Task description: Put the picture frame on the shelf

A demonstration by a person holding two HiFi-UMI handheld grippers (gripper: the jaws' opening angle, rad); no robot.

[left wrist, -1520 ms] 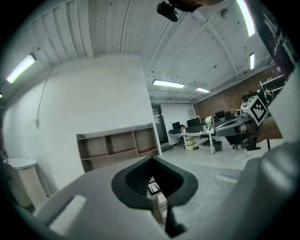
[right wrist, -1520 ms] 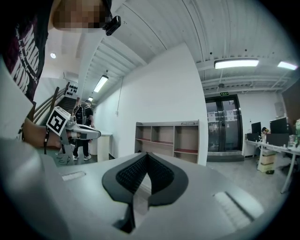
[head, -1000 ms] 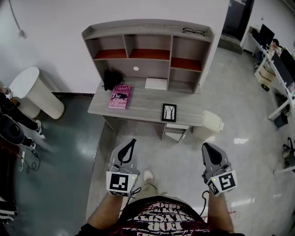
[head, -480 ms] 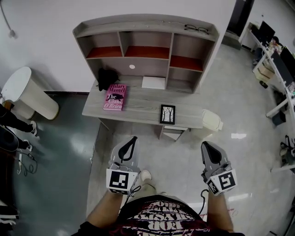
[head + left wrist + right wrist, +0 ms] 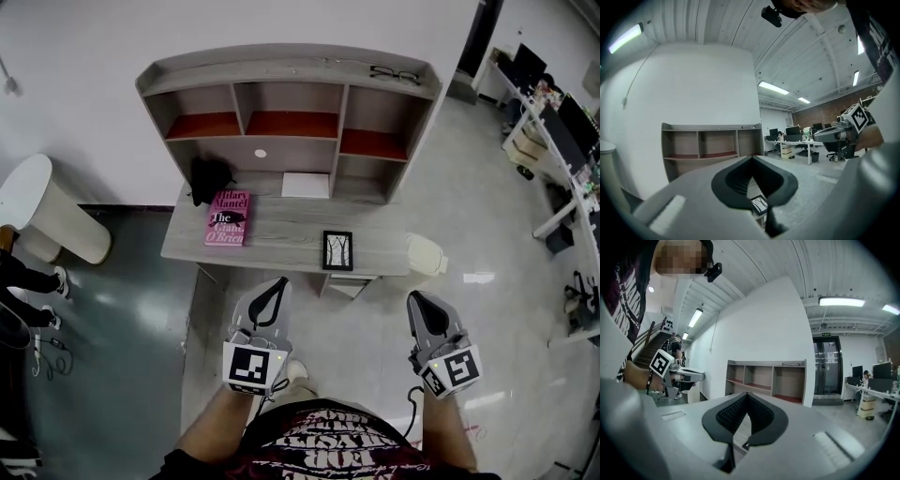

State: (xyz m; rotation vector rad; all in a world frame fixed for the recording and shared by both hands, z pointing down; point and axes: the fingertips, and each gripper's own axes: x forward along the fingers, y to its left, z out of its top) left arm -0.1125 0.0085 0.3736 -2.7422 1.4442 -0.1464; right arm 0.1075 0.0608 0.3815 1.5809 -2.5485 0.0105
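A small black picture frame (image 5: 337,250) stands on the grey desk (image 5: 281,234) near its front edge, right of centre. Behind it rises the grey shelf unit (image 5: 286,103) with red-lined upper compartments. My left gripper (image 5: 277,285) and right gripper (image 5: 413,298) hover over the floor short of the desk, both shut and holding nothing. In the left gripper view the frame (image 5: 759,205) peeks out below the closed jaws, with the shelf (image 5: 710,145) beyond. The right gripper view also faces the shelf (image 5: 766,378).
A pink book (image 5: 225,217), a black object (image 5: 208,175) and a flat white item (image 5: 305,185) lie on the desk. Glasses (image 5: 394,71) rest on the shelf top. A white bin (image 5: 427,255) stands right of the desk, a white round stand (image 5: 47,211) at left.
The view has drifted, so the desk and shelf now sit slightly lower and further left. Both grippers stay shut, with the left one a little higher in view.
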